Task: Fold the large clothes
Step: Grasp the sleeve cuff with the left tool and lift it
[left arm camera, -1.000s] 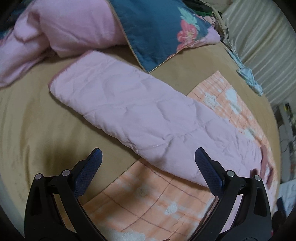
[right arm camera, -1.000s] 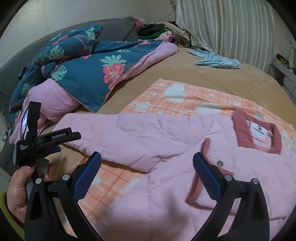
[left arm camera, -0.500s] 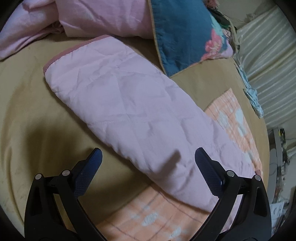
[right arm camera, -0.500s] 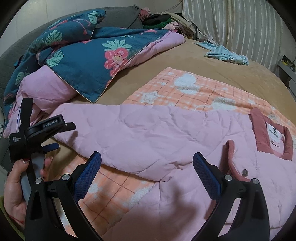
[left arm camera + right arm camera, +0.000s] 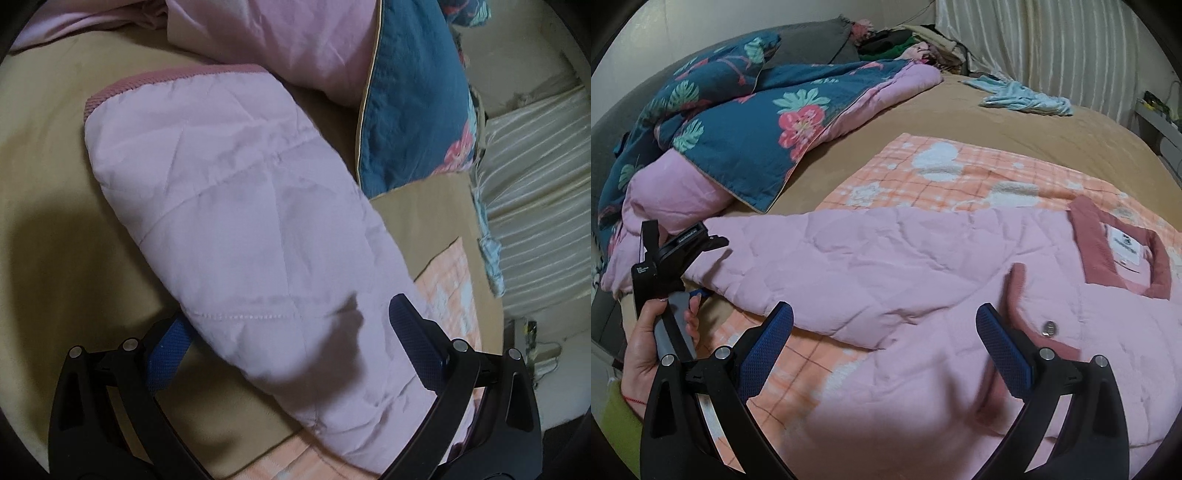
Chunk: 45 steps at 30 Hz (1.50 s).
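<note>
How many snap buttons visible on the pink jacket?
1. A round metal snap button sits on the pink jacket, on the front beside the dusty-pink placket, below the collar. Others may be hidden by folds.

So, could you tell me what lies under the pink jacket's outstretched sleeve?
The sleeve crosses the orange checked blanket near the body, then tan bedsheet towards the cuff. What is directly beneath it is covered.

Dim indoor light, soft shadows, fisheye warp, dark vignette edges.

Both tools [image 5: 288, 339] [image 5: 884, 339] wide open
</note>
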Tool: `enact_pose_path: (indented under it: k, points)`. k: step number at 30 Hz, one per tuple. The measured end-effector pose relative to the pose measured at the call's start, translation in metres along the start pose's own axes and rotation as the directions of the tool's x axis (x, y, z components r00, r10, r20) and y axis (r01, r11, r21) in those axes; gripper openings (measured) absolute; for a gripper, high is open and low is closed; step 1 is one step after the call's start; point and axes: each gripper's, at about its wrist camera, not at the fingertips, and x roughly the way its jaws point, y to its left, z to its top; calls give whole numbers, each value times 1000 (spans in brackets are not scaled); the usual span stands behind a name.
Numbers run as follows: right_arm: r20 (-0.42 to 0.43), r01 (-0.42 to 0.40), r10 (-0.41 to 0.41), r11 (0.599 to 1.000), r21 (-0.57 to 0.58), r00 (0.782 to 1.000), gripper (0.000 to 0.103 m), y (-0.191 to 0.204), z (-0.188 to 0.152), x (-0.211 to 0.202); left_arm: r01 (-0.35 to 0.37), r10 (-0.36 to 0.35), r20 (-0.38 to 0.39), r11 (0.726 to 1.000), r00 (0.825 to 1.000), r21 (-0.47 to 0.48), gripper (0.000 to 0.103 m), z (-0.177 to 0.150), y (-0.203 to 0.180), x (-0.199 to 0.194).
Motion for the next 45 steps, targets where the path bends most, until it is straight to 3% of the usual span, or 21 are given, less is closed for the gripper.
enact_pose_path:
  k: [2, 4, 5, 6, 7, 9, 18, 28, 36, 45]
  points:
    - [8, 4, -4, 1000, 9, 1000, 99, -7, -2, -6, 13, -12, 22, 1000, 1000, -19, 82, 2, 3, -4]
    - [16, 7, -8, 1000, 19, 1000, 99, -14, -5, -13, 13, -12, 39, 1000, 999, -7, 54, 3, 1, -7]
    - [19, 10, -11, 1000, 27, 1000, 99, -19, -7, -17, 14, -14, 43, 1000, 999, 3, 46, 3, -1, -7]
    - [21, 9, -9, 999, 34, 1000, 99, -23, -9, -20, 22, -22, 50, 1000, 998, 17, 29, 3, -3, -10]
    - [21, 1, -2, 999, 44, 1000, 99, -27, -10, -23, 38, -39, 57, 999, 998, 24, 19, 3, -5, -12]
    - [13, -23, 22, 997, 73, 1000, 98, -36, -13, -30, 63, -69, 94, 996, 993, 61, 15, 3, -15, -25]
    - [62, 1, -9, 993, 117, 998, 98, -65, -26, -80, 124, -174, 173, 957, 969, 264, 13, -10, -80, -81]
    - [107, 86, -104, 984, 155, 989, 98, -105, -50, -144, 206, -292, 191, 905, 937, 371, 13, -38, -124, -128]
    - [146, 184, -220, 956, 228, 964, 98, -143, -74, -200, 194, -330, 165, 817, 929, 543, 13, -81, -179, -165]
    - [175, 176, -236, 937, 303, 956, 98, -174, -111, -240, 179, -360, 161, 744, 919, 644, 12, -129, -231, -200]
